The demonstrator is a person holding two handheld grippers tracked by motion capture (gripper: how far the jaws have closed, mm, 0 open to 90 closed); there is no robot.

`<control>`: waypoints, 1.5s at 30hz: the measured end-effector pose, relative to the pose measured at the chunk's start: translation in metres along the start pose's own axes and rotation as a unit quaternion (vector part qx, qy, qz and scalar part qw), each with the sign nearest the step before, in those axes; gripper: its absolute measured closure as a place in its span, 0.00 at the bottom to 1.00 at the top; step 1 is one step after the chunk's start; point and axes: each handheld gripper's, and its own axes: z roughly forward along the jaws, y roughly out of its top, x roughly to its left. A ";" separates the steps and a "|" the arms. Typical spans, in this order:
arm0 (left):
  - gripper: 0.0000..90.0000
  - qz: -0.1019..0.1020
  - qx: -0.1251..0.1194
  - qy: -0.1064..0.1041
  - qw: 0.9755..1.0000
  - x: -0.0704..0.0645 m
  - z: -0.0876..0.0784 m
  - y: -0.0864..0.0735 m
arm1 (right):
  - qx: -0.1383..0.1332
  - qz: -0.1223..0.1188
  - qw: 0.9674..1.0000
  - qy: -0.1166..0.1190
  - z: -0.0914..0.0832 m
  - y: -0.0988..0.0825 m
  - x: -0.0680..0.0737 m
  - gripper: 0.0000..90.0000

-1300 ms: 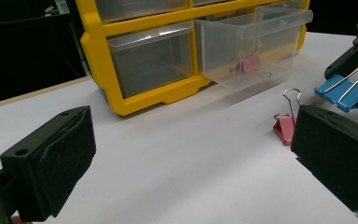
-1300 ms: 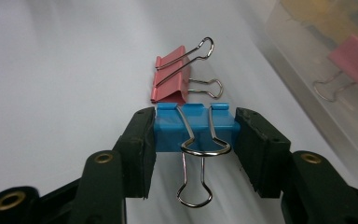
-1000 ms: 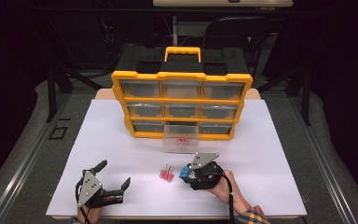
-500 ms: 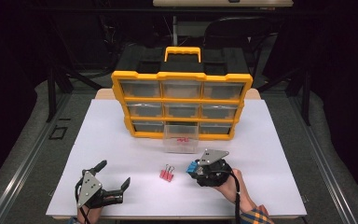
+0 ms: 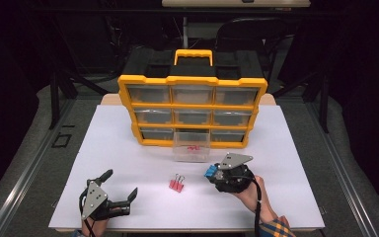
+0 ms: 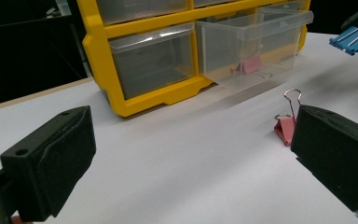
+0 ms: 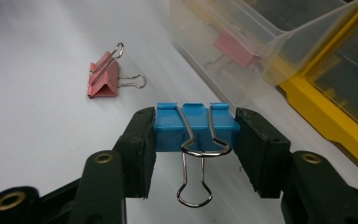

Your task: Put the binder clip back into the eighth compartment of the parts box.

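The right gripper (image 7: 193,135) is clamping its fingers on a blue binder clip (image 7: 193,127), a light, stiff, likely slippery piece best gripped across its flat sides, above the bench's near edge, while the left gripper (image 5: 121,185) is resting wide open, empty.

Blue binder clip (image 7: 193,127) glossy metal; drawer (image 7: 242,42) clear plastic; table (image 5: 128,163) matt white.

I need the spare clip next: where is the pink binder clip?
The pink binder clip lies on the white table, between both grippers, before the open drawer.
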 end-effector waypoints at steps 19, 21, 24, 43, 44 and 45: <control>0.00 0.003 0.002 0.000 1.000 0.000 0.000 0.000 | -0.012 0.024 0.999 -0.031 -0.014 0.002 -0.019 0.55; 0.00 0.004 0.002 0.000 1.000 0.000 0.000 0.000 | -0.016 0.026 0.999 -0.034 -0.016 0.003 -0.020 0.55; 0.00 0.002 0.000 0.001 1.000 0.000 0.000 0.000 | -0.018 0.027 0.999 -0.037 -0.018 0.004 -0.022 0.55; 0.00 0.002 0.000 0.002 1.000 0.000 0.000 0.000 | -0.035 0.042 0.997 -0.060 -0.029 0.018 -0.030 0.55; 0.00 0.002 0.001 0.002 1.000 0.000 0.000 0.000 | -0.036 0.044 0.996 -0.062 -0.029 0.019 -0.030 0.55; 0.00 0.004 0.001 0.002 1.000 0.000 0.000 0.000 | -0.039 0.045 0.996 -0.063 -0.030 0.022 -0.030 0.55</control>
